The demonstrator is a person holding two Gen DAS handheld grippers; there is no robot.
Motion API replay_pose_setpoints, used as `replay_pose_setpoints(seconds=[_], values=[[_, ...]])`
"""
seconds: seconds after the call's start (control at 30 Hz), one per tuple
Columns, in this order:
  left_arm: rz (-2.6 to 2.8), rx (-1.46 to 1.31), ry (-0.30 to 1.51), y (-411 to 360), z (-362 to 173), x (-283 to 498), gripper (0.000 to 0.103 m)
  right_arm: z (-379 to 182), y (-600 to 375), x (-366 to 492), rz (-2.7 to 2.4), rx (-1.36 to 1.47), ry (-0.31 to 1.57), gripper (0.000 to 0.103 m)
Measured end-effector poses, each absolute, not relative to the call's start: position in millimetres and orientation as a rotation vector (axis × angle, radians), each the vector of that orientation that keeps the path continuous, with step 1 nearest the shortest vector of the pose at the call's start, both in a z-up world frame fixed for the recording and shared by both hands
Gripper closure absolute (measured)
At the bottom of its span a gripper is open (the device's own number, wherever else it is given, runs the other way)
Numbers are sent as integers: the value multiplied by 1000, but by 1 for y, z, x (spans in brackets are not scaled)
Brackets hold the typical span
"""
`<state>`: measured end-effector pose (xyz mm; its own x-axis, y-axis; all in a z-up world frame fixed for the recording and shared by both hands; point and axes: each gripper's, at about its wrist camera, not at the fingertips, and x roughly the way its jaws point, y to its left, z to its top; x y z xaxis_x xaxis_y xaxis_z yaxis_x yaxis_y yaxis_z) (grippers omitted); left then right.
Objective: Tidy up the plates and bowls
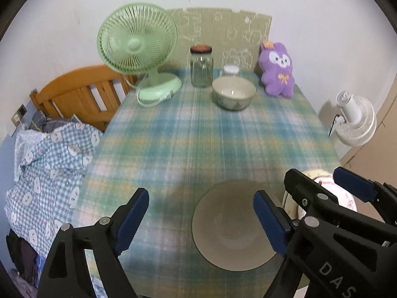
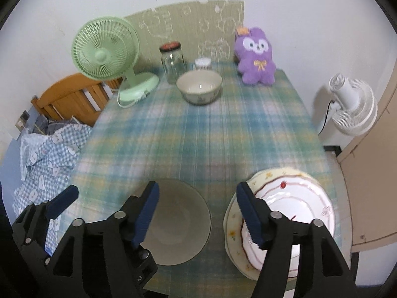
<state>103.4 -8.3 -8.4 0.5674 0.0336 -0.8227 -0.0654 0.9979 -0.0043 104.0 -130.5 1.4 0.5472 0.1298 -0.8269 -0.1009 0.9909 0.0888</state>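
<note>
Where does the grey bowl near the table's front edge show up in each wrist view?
Left wrist: the grey bowl sits bottom centre-right, just inside the right finger of the left tool.
Right wrist: the grey bowl sits bottom centre-left, beside the left finger of the right tool.
Shared landmark: the purple plush toy at the table's far right.

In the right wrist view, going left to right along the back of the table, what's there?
Green fan → glass jar → small white container → purple plush toy. The far bowl sits in front, overlapping the jar and container, so it's left out.
</note>
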Motion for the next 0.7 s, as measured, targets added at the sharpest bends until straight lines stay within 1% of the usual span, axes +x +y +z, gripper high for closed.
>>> replay_pose_setpoints(seconds=[0.07, 0.37, 0.4, 0.47, 0.5, 0.7], values=[[48, -39, 950, -4, 0, 106, 13, 13, -129, 105, 123, 19, 961, 27], [-13, -33, 887, 14, 37, 126, 13, 56, -115, 120, 119, 23, 899, 26], [-17, -32, 884, 16, 40, 128, 13, 60, -114, 121, 125, 24, 891, 25], [-30, -26, 875, 21, 45, 136, 13, 67, -110, 127, 88, 10, 879, 12], [-35, -22, 868, 22, 46, 138, 13, 69, -110, 130, 73, 6, 873, 11], [-55, -6, 845, 24, 52, 160, 13, 74, -113, 152, 56, 28, 850, 10]])
